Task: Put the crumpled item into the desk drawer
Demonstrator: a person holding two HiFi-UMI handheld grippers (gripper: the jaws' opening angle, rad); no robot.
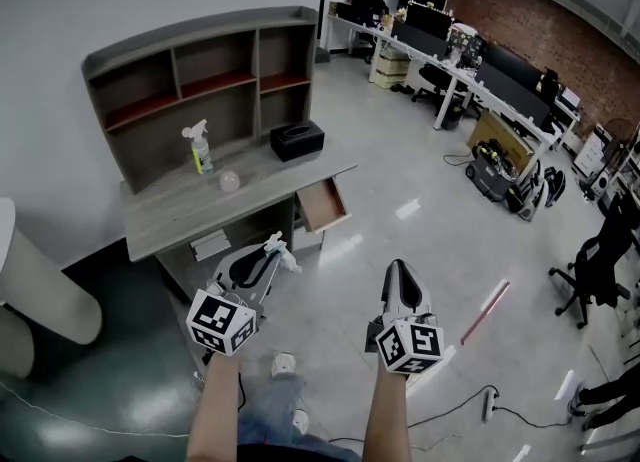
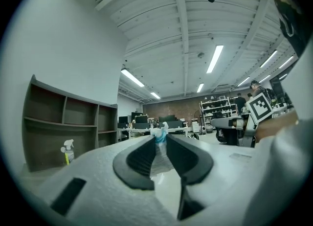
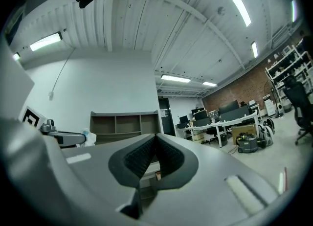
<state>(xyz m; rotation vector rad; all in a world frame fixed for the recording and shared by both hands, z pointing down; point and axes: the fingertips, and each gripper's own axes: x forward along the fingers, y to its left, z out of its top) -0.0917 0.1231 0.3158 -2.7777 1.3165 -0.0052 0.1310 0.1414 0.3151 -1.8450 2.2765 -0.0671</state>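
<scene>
My left gripper (image 1: 274, 244) is shut on a white crumpled item (image 1: 289, 261) with a bit of blue at its top, held in the air in front of the desk (image 1: 170, 212). In the left gripper view the item (image 2: 157, 160) is squeezed between the two dark pads (image 2: 143, 158) and sticks out past the tips of the gripper (image 2: 160, 141). The desk drawer (image 1: 322, 205) stands pulled open at the desk's right end, ahead of both grippers. My right gripper (image 1: 398, 267) is shut with nothing in it; its tips (image 3: 155, 138) meet.
On the desk stand a shelf hutch (image 1: 200, 80), a spray bottle (image 1: 200, 147), a small pale crumpled ball (image 1: 230, 181) and a black box (image 1: 297, 139). A long office table (image 1: 450, 60) with monitors, a vacuum cleaner (image 1: 500, 175) and an office chair (image 1: 600, 260) lie to the right.
</scene>
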